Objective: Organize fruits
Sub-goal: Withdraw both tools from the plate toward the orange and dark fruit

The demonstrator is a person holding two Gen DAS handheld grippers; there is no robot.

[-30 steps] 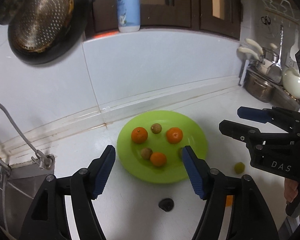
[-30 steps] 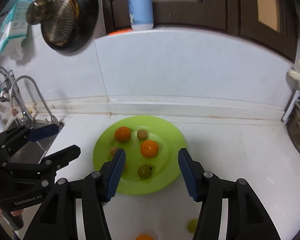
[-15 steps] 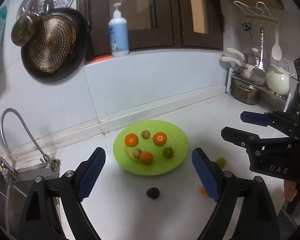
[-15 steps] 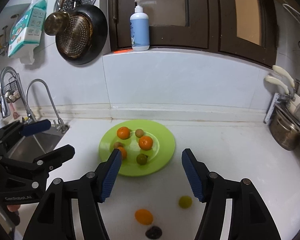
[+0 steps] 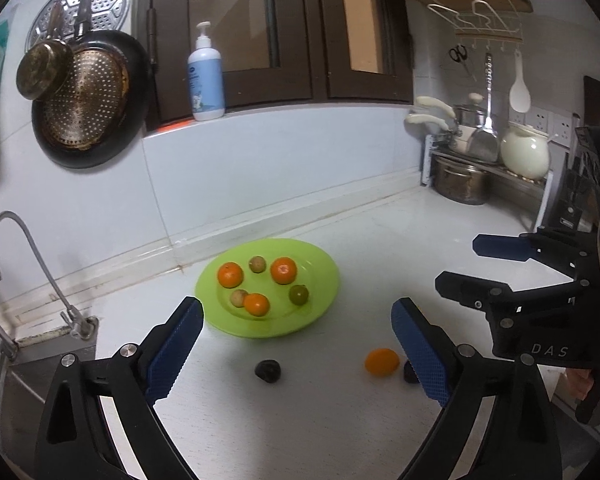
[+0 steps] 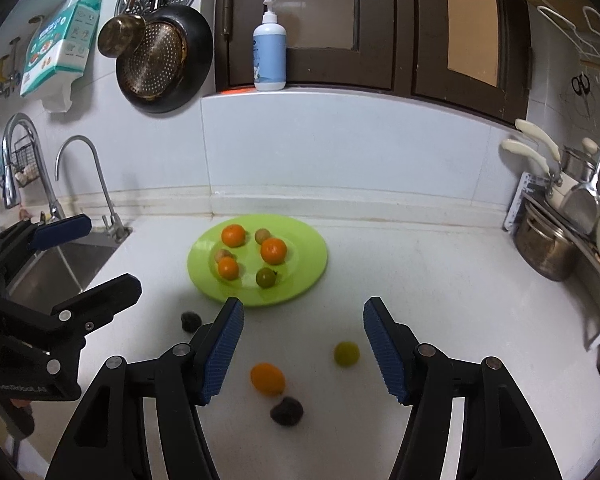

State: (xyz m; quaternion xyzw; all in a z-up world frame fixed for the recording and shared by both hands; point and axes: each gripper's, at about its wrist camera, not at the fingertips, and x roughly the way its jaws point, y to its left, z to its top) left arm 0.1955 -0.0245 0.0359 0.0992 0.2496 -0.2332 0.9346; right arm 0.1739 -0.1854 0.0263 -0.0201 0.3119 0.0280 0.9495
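Green plate (image 6: 300, 288) with six fruits at frame centre, above both grippers; loose orange (image 6: 267, 378) lower centre, between spread, empty right gripper (image 6: 302, 344) fingers; left gripper (image 5: 296, 344) equally released.

Ahead of the right claw (image 6: 303, 344) a plate (image 6: 314, 252) sits on the desk (image 6: 420, 272), holding six fruits. Between the claw's fingers and nearer than the plate lie three loose fruits (image 6: 267, 378); a fourth (image 6: 191, 320) lies to its left. The sink (image 6: 60, 268) is far left, the pot rack (image 6: 556, 236) far right, the wall behind the plate.
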